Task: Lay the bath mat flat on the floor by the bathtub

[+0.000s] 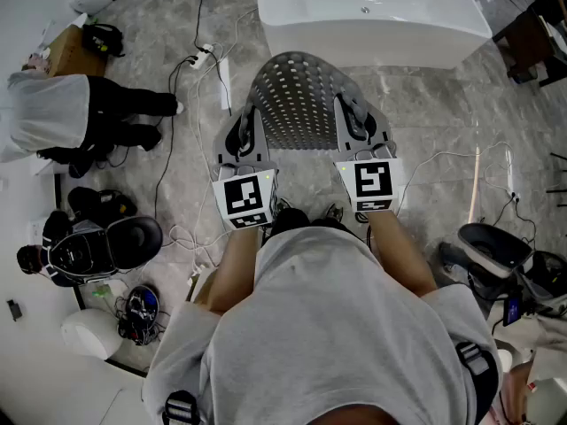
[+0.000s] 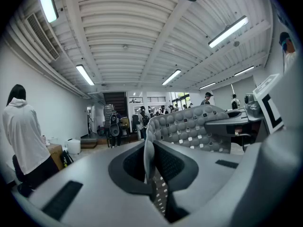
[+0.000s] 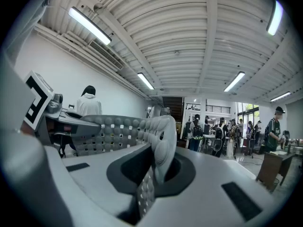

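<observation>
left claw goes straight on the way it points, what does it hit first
Besides the bath mat it is shut on, probably nothing close. In the head view the left claw aims toward the bathtub, but its own view shows open room ahead; depth is unclear.

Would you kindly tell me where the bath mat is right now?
In the head view, the bath mat is centre frame, pinched by the left hand-held gripper and the right hand-held gripper, just short of the white bathtub at the top.

Grey marble floor (image 1: 425, 122) (pale veins), white ribbed ceiling (image 2: 132, 27), strip lights (image 2: 228, 31), white walls (image 2: 52, 103)
</observation>
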